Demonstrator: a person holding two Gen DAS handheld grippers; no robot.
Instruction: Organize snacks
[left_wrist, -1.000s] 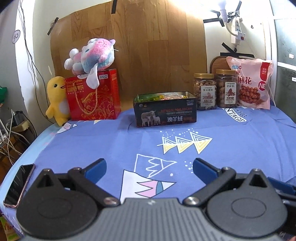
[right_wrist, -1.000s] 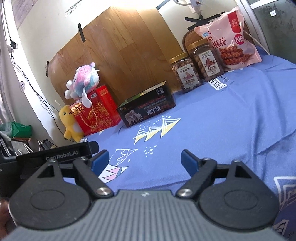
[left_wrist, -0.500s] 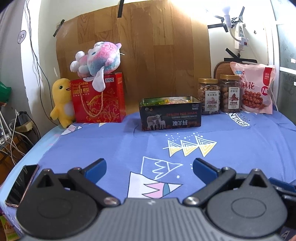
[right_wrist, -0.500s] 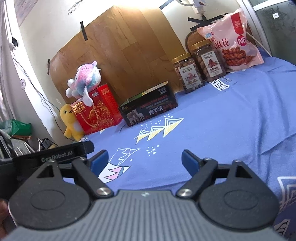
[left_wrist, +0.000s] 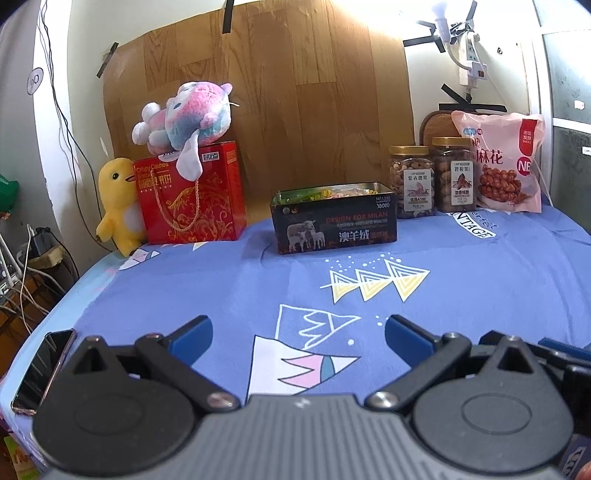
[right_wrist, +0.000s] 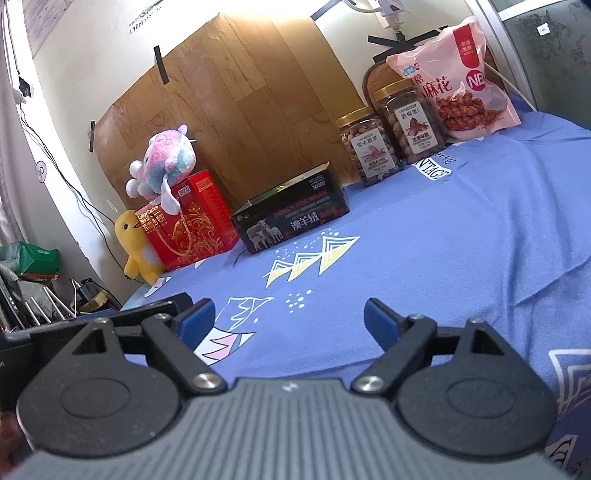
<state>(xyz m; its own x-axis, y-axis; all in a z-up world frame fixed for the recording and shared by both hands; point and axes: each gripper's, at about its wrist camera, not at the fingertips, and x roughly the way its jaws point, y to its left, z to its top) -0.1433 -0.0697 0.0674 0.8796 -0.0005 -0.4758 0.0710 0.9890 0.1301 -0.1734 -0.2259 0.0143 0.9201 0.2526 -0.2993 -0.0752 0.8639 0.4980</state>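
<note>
A black open tin (left_wrist: 334, 225) (right_wrist: 291, 219) filled with wrapped snacks stands at the back middle of the blue cloth. Right of it are two nut jars (left_wrist: 410, 181) (right_wrist: 371, 149), the second jar (left_wrist: 453, 173) (right_wrist: 410, 127), and a pink snack bag (left_wrist: 506, 162) (right_wrist: 456, 81). My left gripper (left_wrist: 298, 336) hovers open and empty over the near cloth, far short of the tin. My right gripper (right_wrist: 289, 317) is open and empty too, low over the cloth to the right, with the left tool's body at its left edge.
A red gift bag (left_wrist: 192, 192) (right_wrist: 188, 218) with a pink-blue plush (left_wrist: 184, 118) on top and a yellow duck plush (left_wrist: 116, 203) stand at the back left. A phone (left_wrist: 42, 369) lies at the table's near left edge. Cables hang off the left side.
Both grippers have pitched and shifted slightly, so the tin and jars sit a little lower and larger in view. Their fingers stay open and nothing has been grasped.
</note>
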